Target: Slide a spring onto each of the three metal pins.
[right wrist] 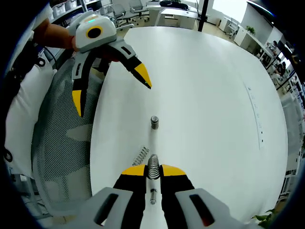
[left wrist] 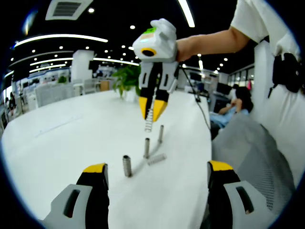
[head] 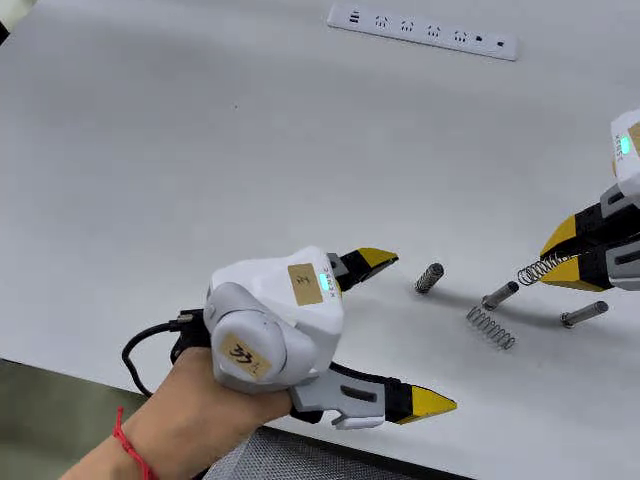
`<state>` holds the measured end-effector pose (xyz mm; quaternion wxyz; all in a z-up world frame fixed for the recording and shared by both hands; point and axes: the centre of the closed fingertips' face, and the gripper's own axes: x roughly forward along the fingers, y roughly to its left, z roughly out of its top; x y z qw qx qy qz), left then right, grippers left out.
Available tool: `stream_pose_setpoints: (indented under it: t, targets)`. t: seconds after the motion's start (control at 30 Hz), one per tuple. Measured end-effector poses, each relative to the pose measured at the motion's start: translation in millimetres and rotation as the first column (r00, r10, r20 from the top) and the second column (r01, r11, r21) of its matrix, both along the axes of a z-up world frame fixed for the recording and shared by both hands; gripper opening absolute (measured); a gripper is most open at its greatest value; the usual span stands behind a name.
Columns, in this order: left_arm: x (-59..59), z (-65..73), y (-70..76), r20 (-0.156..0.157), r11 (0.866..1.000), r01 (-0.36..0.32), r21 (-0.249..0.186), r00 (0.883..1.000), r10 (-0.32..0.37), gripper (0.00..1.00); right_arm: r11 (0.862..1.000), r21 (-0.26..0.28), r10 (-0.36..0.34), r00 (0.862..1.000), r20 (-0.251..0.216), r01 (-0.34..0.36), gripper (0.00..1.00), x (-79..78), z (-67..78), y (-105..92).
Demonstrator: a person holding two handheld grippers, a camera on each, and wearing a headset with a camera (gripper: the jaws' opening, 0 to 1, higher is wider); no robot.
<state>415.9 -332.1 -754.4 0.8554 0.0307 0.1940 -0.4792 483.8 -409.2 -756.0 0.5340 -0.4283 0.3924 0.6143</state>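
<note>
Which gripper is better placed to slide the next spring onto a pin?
Right. The right gripper is shut on a spring beside a bare pin; the left gripper is open and empty.

We hold the left gripper point(head: 412, 330) low in the head view, near 6 o'clock. Our hand point(head: 205, 400) is wrapped around its rear, and its jaws are spread wide, pointing toward 3 o'clock. Our right gripper point(head: 553, 261) enters from the 3 o'clock edge with its tips pointing toward 9 o'clock. Its jaws are pinched on a spring point(head: 540, 268), which sticks out past the tips. In the left gripper view, the right gripper hangs tips-down near 12 o'clock, and our bare forearm point(left wrist: 209, 40) reaches in from 2 o'clock.
</note>
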Motion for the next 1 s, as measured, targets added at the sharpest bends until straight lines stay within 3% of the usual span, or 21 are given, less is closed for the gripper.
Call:
stream_pose_setpoints:
  t: [0.13, 1.0]
  targets:
    - [2.2, -1.5, 1.7, -0.019, 1.000, -0.017, -0.010, 1.000, 0.017, 0.93, 1.000, -0.003, -0.010, 1.000, -0.006, 0.010, 0.12, -0.3, -3.1, 1.0]
    - [-0.5, -4.6, -0.3, -0.033, 0.999, -0.022, -0.022, 0.999, 0.022, 0.92, 1.000, -0.023, -0.012, 0.999, -0.032, 0.011, 0.12, -5.4, -17.4, 3.1]
